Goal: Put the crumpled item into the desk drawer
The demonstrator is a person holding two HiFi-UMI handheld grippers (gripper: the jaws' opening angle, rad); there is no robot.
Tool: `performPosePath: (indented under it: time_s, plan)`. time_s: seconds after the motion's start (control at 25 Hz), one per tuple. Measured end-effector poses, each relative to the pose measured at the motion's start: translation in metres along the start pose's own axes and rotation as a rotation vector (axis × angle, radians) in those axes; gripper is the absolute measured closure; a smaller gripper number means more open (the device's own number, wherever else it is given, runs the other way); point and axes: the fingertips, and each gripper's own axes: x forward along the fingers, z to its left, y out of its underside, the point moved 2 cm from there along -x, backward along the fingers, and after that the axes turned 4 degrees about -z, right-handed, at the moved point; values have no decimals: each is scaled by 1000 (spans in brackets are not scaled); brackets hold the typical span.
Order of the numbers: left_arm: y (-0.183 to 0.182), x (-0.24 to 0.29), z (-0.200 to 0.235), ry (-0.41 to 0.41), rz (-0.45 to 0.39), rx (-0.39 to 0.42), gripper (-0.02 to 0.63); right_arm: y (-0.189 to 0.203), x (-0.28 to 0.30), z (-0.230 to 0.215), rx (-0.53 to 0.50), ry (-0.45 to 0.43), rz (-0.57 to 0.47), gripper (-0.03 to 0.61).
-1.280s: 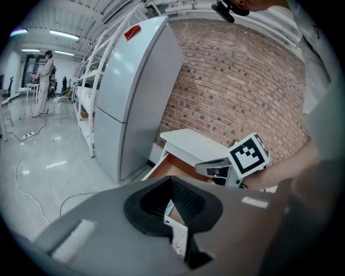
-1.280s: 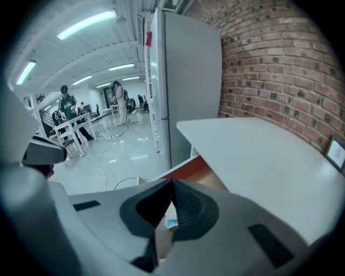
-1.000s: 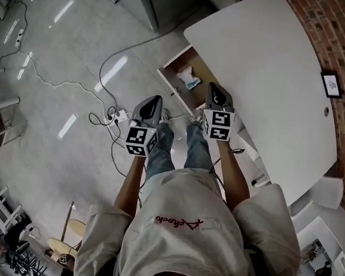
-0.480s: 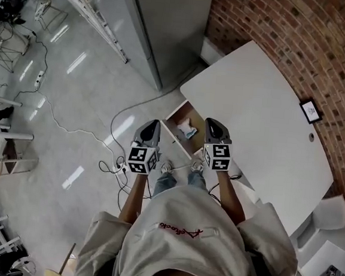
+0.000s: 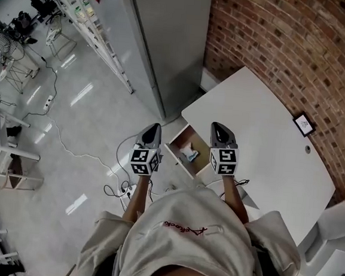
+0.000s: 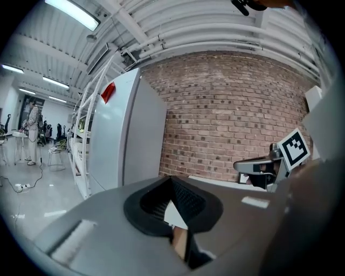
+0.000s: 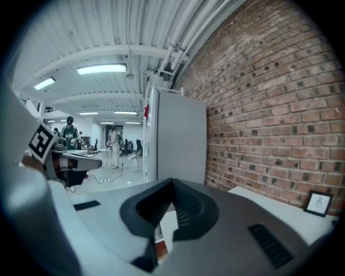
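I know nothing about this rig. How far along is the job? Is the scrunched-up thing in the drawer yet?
It looks nearly finished. Done: the crumpled item lies inside the open drawer of the white desk. In hand: nothing. The left gripper and right gripper are both shut and empty, one on either side of the drawer. Left: probably only pushing the drawer shut, if that is wanted.

— Anything legible?

— Hardly. There's a red script logo [image 5: 182,227] on the person's shirt [image 5: 210,258], near, but it's too distorted to read. The cubes on the left gripper [image 5: 154,128] and right gripper [image 5: 219,128] carry only black-and-white square markers.
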Motion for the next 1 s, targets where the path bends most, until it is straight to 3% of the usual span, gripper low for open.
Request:
performPosePath:
  time_s: [0.44, 1.0]
  plan:
    - [-34, 4, 1, -4, -67, 35, 604, -15, -3, -12, 9, 41, -44, 566]
    - [-39, -2, 0, -25, -78, 35, 604, -11, -11, -8, -9, 28, -24, 566]
